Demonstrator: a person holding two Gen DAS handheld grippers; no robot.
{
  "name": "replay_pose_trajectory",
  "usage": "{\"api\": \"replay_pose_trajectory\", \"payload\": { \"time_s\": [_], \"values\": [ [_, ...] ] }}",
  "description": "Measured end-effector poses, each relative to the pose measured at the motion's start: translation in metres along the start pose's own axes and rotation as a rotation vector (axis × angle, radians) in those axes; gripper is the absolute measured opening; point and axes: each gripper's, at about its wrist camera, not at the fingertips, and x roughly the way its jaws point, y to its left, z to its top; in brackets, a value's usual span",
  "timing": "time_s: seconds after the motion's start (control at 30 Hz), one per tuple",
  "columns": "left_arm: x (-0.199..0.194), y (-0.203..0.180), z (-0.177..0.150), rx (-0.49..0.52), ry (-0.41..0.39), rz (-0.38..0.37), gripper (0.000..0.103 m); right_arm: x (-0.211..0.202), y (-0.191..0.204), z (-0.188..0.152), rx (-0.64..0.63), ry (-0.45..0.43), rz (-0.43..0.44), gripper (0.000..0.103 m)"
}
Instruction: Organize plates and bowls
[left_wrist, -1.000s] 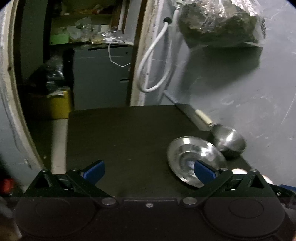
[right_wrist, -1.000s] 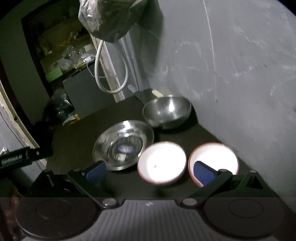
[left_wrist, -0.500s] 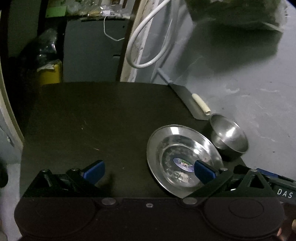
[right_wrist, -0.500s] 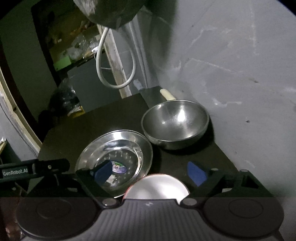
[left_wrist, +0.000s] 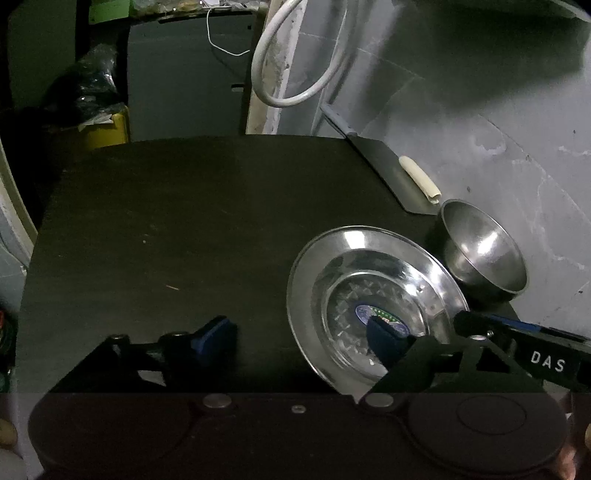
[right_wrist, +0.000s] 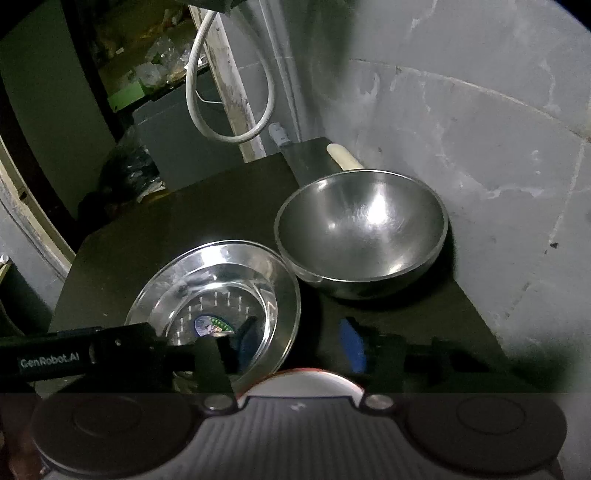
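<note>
A shiny round steel plate (left_wrist: 373, 295) with a small blue sticker at its centre lies on the dark worktop (left_wrist: 184, 229) near the right edge, and a deep round steel bowl (right_wrist: 360, 236) stands just beside it, toward the far right corner against the grey wall (right_wrist: 480, 166). The left tool (left_wrist: 299, 338) is spread wide, its right blue pad (left_wrist: 386, 338) over the plate's near rim and its left pad above bare worktop. The right tool (right_wrist: 301, 345) is also spread, one pad over the plate's edge; below it shows the rim of a white bowl with a red edge (right_wrist: 303, 384), close to the near edge of the worktop.
</note>
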Motion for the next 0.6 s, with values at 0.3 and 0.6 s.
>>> {"api": "replay_pose_trajectory", "payload": {
  "time_s": [0.3, 0.6],
  "values": [
    [0.006, 0.000, 0.003, 0.006, 0.017, 0.011, 0.052, 0.005, -0.003, 0.002, 0.003, 0.025, 0.046, 0.024],
    [0.011, 0.004, 0.003, -0.008, 0.038, -0.029, 0.028, 0.005, -0.001, 0.000, 0.004, 0.015, 0.057, 0.016]
  ]
}}
